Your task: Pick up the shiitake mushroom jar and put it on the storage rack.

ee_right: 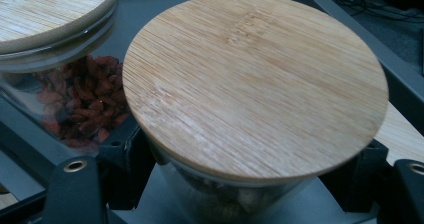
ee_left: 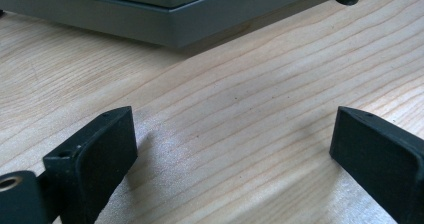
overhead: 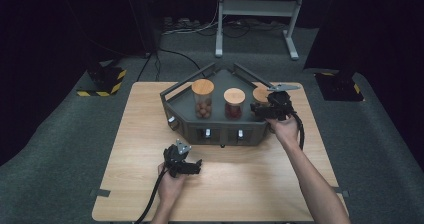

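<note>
Right gripper view: right gripper [ee_right: 250, 184] clamps the glass jar with round bamboo lid [ee_right: 255, 84].
That jar stands rightmost in the dark grey tray [overhead: 220, 129]; left gripper [ee_left: 232, 149] rests spread wide over the bare wooden table [ee_left: 250, 84].

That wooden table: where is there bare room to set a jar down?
The table lies bare between the left gripper and the person's right forearm, and left of the grey tray. The tray is crowded with three jars, the right gripper gripping the rightmost.
</note>
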Motion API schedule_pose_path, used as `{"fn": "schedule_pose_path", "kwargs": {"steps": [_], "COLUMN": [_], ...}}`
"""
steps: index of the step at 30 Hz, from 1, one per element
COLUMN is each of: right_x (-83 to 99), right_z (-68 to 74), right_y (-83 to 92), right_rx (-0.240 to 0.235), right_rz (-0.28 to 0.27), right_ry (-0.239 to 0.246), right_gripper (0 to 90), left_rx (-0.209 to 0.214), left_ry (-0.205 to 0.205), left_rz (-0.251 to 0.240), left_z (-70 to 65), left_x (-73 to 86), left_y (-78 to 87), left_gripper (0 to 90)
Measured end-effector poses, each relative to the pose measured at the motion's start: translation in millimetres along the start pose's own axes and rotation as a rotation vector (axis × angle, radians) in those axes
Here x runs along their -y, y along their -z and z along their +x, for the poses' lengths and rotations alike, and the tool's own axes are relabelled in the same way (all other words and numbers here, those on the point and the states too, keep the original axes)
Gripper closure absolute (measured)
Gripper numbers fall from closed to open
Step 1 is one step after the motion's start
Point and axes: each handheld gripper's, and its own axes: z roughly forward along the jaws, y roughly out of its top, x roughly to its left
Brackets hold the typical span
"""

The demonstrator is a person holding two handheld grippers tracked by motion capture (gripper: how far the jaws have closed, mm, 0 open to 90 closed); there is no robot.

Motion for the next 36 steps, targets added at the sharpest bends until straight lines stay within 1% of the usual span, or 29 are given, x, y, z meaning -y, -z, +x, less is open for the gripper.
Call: {"fn": "schedule_pose_path", "kwargs": {"steps": [7, 8, 10, 12, 15, 19, 22, 23, 25, 36], "right_x": [-0.4, -0.3, -0.5, -0.5, -0.3, 2.2, 4.1, 6.2, 8.6, 14.4], "right_z": [-0.1, -0.2, -0.2, -1.3, -2.2, -4.3, -5.6, -7.1, -9.3, -10.3], "right_y": [0.0, 0.2, 1.0, 2.9, 4.5, 6.8, 7.1, 7.2, 7.8, 13.0], "right_rx": [-0.001, -0.001, 0.006, -0.014, -0.031, -0.048, -0.058, -0.067, -0.071, -0.08], "right_rz": [0.0, 0.0, -0.003, -0.011, -0.013, -0.034, -0.035, -0.038, -0.041, -0.052], "right_ry": [0.003, 0.0, 0.0, -0.008, -0.016, -0.031, -0.043, -0.057, -0.065, -0.063], "right_gripper": [24.6, 23.3, 17.8, 14.5, 12.6, 11.9, 11.6, 11.3, 10.9, 11.2], "left_rx": [0.0, 0.0, 0.0, 0.0, 0.0, 0.0, 0.0, 0.0, 0.0, 0.0], "left_ry": [0.0, -0.001, 0.0, -0.001, -0.001, -0.001, -0.001, 0.0, -0.001, 0.0], "left_rz": [0.0, 0.0, 0.0, 0.0, 0.001, 0.0, 0.0, 0.0, 0.0, 0.0], "left_z": [0.0, 0.0, 0.0, 0.0, 0.0, 0.0, 0.0, 0.0, 0.0, 0.0], "left_x": [0.0, 0.0, 0.0, 0.0, 0.0, 0.0, 0.0, 0.0, 0.0, 0.0], "left_y": [0.0, 0.0, 0.0, 0.0, 0.0, 0.0, 0.0, 0.0, 0.0, 0.0], "left_gripper": [4.7, 4.8, 4.8, 4.7, 4.8, 4.8, 4.7, 4.7, 4.8, 4.7]}}
